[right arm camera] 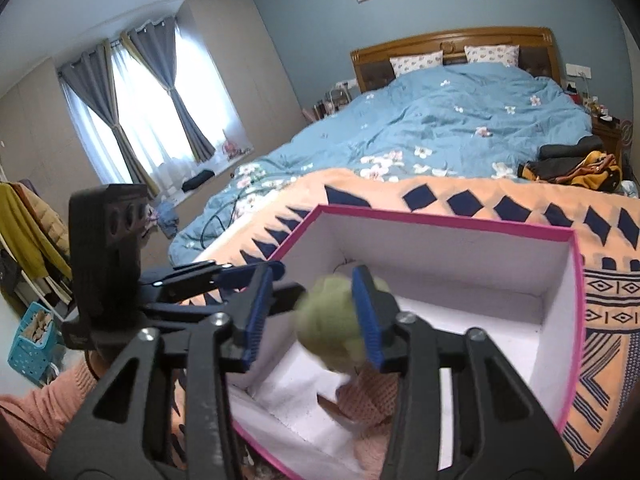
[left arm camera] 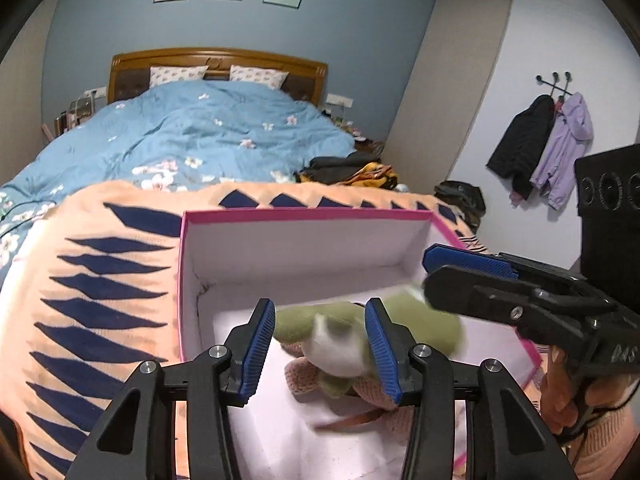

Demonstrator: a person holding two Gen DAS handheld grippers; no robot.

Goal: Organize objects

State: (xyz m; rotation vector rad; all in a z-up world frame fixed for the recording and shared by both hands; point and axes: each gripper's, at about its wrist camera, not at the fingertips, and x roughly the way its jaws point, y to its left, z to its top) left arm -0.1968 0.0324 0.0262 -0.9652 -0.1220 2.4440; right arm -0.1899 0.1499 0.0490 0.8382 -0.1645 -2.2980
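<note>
A pink-rimmed white box [left arm camera: 304, 216] sits on an orange blanket with navy diamonds [left arm camera: 100, 280] at the foot of the bed; it also shows in the right wrist view [right arm camera: 440, 220]. A green and white plush toy [left arm camera: 340, 332], blurred, is over the box above a pink knitted item [left arm camera: 304, 378]. My left gripper [left arm camera: 320, 348] is open with the plush between its pads, not touching. My right gripper [right arm camera: 312, 312] is open above the box's near left corner, the plush [right arm camera: 328, 320] against its right pad. The pink knit [right arm camera: 372, 396] lies on the box floor.
A bed with a blue floral duvet [left arm camera: 192, 128] stretches beyond the box. Dark and yellow clothes [left arm camera: 352, 170] lie at its right edge. Jackets [left arm camera: 540, 140] hang on the right wall. A blue basket [right arm camera: 32, 340] and a clothes rack stand at the left by the window.
</note>
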